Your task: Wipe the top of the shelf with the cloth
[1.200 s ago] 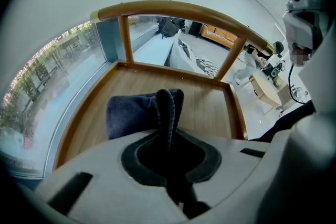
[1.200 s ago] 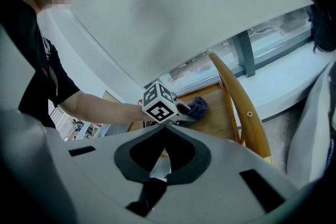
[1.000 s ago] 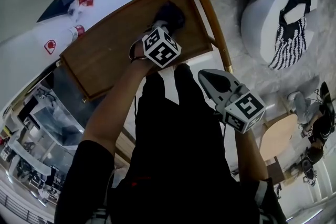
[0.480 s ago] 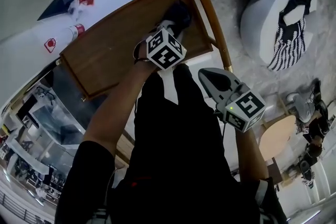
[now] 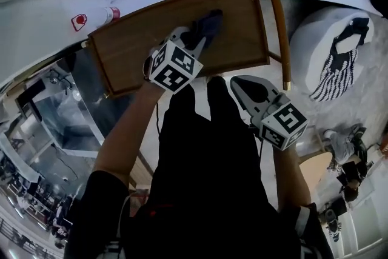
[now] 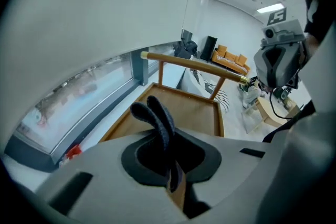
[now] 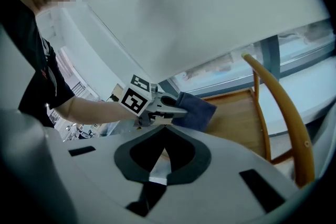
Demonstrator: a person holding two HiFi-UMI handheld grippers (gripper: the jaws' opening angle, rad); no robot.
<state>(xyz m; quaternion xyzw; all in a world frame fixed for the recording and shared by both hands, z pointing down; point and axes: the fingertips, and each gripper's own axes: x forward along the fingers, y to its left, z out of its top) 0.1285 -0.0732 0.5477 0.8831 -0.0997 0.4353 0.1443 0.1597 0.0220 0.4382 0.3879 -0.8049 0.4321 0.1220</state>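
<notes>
While the left gripper (image 5: pixel 195 40) is clamped tight on the dark blue-grey cloth (image 5: pixel 210 22), that cloth lies on the far right part of the brown rectangular wooden shelf top (image 5: pixel 130 51), close to its far rim. The right gripper (image 5: pixel 245 87) hangs off the shelf at near right, by the person's black shirt (image 5: pixel 200 167), its jaws closed together on nothing. A curved wooden rail (image 5: pixel 276 15) runs along the shelf's right side.

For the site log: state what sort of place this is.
Probably an indoor lounge or showroom: an orange sofa, a round white seat, and a wooden shelf beside a long window.
</notes>
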